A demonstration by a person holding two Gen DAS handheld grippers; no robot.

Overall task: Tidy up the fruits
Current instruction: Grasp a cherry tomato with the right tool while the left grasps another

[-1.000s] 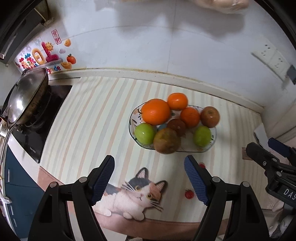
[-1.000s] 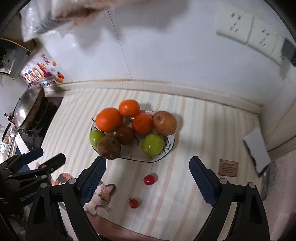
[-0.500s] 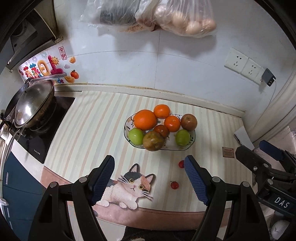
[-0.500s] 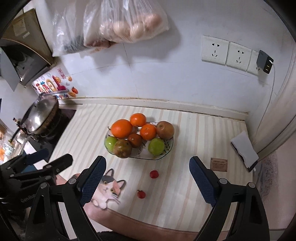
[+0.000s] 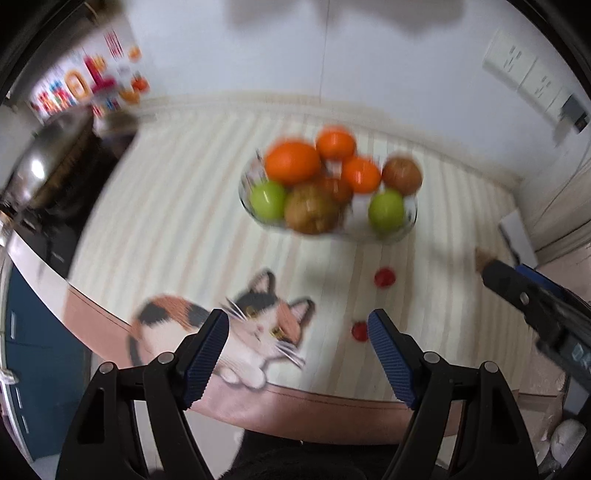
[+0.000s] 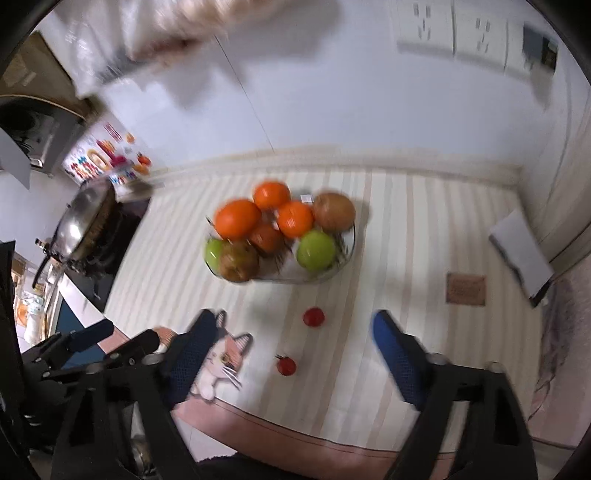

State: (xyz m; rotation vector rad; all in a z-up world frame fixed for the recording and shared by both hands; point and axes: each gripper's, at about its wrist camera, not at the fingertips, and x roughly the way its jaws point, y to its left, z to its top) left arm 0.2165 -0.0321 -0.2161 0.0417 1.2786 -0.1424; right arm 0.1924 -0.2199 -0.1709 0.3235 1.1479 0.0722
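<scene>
A glass fruit bowl [image 5: 246, 201] [image 6: 351, 242] stands mid-counter, holding oranges [image 5: 292, 162] [image 6: 238, 218], two green apples [image 5: 386, 210] [image 6: 316, 249] and brownish fruits [image 5: 312, 212]. In front of it, two small red fruits [image 5: 385, 277] [image 6: 314, 316] lie loose on the striped mat, the nearer one [image 5: 359, 331] [image 6: 286, 365] toward the counter's front edge. My left gripper [image 5: 295, 325] hovers open above the cat picture, holding nothing. My right gripper [image 6: 293, 321] hangs above the red fruits with its jaws closing on nothing. Both views are blurred.
A lidded wok [image 5: 40, 173] [image 6: 81, 218] sits on the black stove at the left. A white booklet [image 6: 521, 251] and a small brown plaque [image 6: 465, 290] lie at the right. Wall sockets [image 6: 461, 33] and a hanging bag [image 6: 184, 29] are behind. The counter's front edge is close below both grippers.
Half a second ago both cameras were higher and farther back; now both have dropped toward the counter. The right gripper's fingers stand slightly closer together. The fruits have not moved.
</scene>
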